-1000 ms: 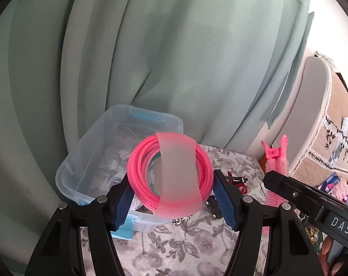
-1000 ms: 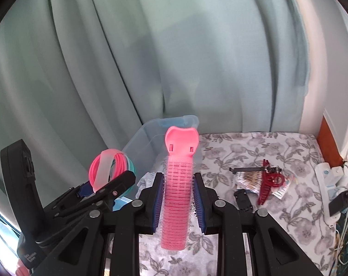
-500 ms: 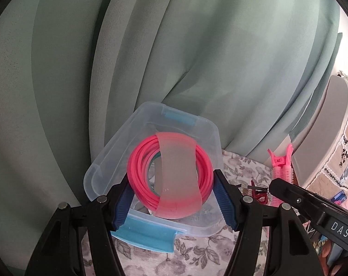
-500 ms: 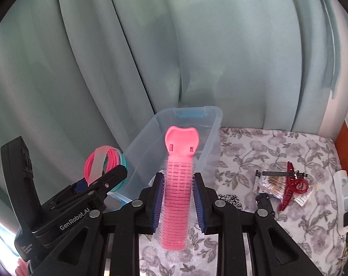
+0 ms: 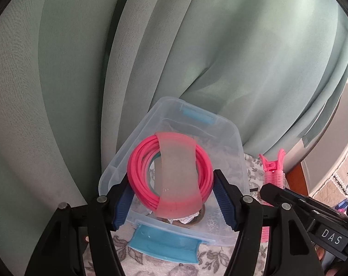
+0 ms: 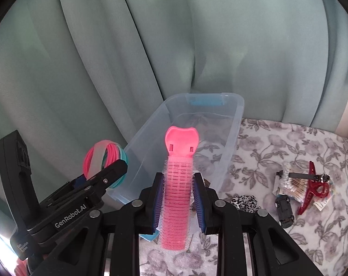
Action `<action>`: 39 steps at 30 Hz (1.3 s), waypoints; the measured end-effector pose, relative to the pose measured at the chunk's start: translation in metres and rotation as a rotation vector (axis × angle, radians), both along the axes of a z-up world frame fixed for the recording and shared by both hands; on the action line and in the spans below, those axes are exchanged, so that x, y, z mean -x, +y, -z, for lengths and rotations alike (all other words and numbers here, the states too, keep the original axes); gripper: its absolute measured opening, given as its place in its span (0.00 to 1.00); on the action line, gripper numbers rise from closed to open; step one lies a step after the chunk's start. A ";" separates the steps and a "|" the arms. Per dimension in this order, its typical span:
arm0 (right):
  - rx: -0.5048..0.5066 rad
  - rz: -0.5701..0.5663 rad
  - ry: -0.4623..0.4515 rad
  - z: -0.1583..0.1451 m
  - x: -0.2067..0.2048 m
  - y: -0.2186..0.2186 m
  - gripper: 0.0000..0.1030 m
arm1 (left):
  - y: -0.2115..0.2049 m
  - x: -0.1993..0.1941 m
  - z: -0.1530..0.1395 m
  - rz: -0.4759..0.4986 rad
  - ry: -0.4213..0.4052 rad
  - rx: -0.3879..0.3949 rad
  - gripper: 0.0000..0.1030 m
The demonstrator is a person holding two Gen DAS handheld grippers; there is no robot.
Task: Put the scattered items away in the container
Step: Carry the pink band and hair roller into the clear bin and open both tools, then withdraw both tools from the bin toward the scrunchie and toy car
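Pink in the left tongs: the left gripper (image 5: 171, 192) pinches a bundle of pink plastic rings wrapped in a frosted sleeve (image 5: 171, 176), blue pads pressed on its two sides, held above the open mouth of the clear plastic storage box with blue latches (image 5: 229, 138).
Right tongs: the right gripper (image 6: 178, 203) clamps an upright pink hair roller with a clip top (image 6: 177, 184), near the box's front corner.
Risk, release: the ring bundle is round and springy; let go off-centre, it could roll onto the rim and off.
Risk, crowding: the two grippers hang close beside each other; both dipping into the box together could knock them.
Risk, roller: its long top may catch the near wall if lowered short.
Left on the floral cloth: red claw clip (image 6: 312, 187), cotton swab packet (image 6: 289, 184), black toy car (image 6: 284, 209) and leopard-print scrunchie (image 6: 245, 201), towards the right edge.
In the way: nothing covers the box; green curtain (image 6: 174, 46) hangs just behind.
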State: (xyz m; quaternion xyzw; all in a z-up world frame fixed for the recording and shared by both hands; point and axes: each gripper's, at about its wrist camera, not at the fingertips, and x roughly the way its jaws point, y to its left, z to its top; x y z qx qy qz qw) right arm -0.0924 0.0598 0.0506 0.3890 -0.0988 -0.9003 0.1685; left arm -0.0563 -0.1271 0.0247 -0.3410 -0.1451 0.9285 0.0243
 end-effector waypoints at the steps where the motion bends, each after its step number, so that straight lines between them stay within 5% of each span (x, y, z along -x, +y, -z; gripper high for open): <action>1: 0.000 -0.004 -0.003 0.002 0.002 -0.002 0.27 | -0.001 0.001 0.001 -0.002 -0.004 0.000 0.66; 29: -0.005 -0.017 -0.061 0.028 0.027 -0.005 0.29 | -0.012 0.020 0.019 -0.018 -0.068 -0.005 0.66; 39: -0.002 -0.003 -0.056 0.021 0.015 0.003 0.31 | -0.002 0.015 0.008 -0.002 -0.054 0.001 0.74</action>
